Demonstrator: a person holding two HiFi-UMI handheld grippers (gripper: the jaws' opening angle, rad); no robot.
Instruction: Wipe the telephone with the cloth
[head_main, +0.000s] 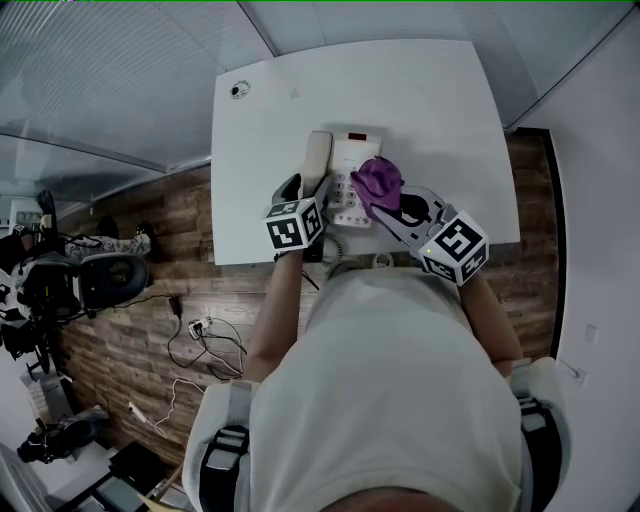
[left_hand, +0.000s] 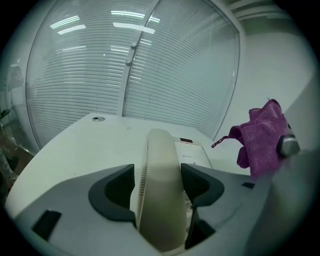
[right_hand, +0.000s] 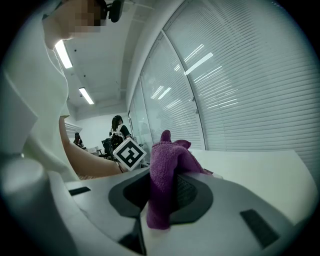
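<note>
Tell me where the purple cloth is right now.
Head view, centre: the purple cloth sits clamped in the right gripper, over the telephone, right of its handset.

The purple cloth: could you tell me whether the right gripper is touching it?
Touching: the right gripper has the purple cloth pinched between its pads, plainly shown in the right gripper view.
</note>
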